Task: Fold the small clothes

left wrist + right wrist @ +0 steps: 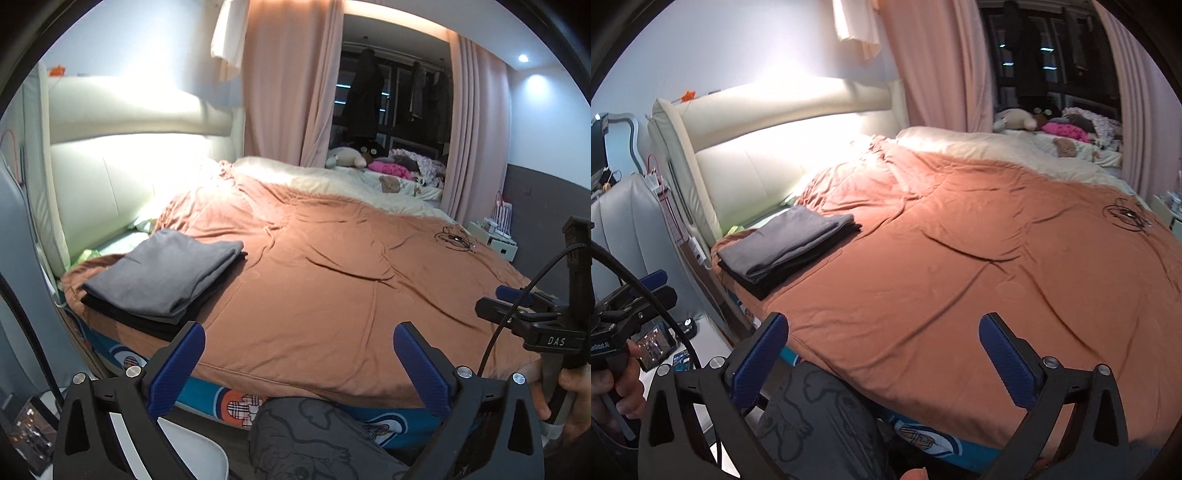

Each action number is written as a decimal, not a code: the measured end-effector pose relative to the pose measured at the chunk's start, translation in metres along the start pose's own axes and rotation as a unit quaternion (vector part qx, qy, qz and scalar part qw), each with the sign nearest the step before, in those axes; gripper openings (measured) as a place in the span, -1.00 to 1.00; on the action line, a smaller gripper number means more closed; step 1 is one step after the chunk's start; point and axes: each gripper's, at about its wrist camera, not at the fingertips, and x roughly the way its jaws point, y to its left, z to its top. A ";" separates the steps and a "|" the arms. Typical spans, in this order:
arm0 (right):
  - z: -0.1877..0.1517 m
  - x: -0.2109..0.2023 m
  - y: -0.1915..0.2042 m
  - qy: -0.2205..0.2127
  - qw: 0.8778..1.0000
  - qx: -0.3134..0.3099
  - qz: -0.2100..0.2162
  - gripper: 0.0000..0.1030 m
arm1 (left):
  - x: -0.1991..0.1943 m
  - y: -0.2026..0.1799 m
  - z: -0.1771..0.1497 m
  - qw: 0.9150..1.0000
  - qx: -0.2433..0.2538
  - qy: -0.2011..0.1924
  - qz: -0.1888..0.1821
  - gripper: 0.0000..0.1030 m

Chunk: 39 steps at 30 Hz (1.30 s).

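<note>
— Two folded clothes (162, 275) sit stacked on the bed (332, 288) near the headboard; done?
— Seemingly; left gripper (299, 363) and right gripper (882, 356) gape wide, holding nothing

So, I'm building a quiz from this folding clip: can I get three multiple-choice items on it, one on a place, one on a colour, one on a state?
1. Where does the folded pile lie?
A. near the headboard
B. on the floor
C. by the window

2. What colour is the pile's top garment?
A. pink
B. grey
C. white

3. How do both grippers stand?
A. shut on cloth
B. shut, empty
C. open, empty

Answers:
1 A, the pile sits at the bed's corner by the headboard.
2 B, a grey piece lies over black ones.
3 C, the left gripper and right gripper show spread fingers with nothing between them.
</note>
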 end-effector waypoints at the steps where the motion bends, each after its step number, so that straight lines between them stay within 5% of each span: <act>1: -0.004 -0.005 0.000 -0.003 1.000 0.000 -0.004 1.00 | -0.003 -0.003 -0.001 1.000 0.002 -0.002 0.001 0.99; 18: -0.036 -0.053 -0.001 -0.017 1.000 0.014 -0.022 1.00 | -0.032 -0.030 -0.025 1.000 0.014 -0.012 -0.001 0.99; 39: -0.045 -0.061 -0.005 -0.028 0.999 0.022 -0.024 1.00 | -0.045 -0.034 -0.033 1.000 0.013 -0.008 0.006 0.99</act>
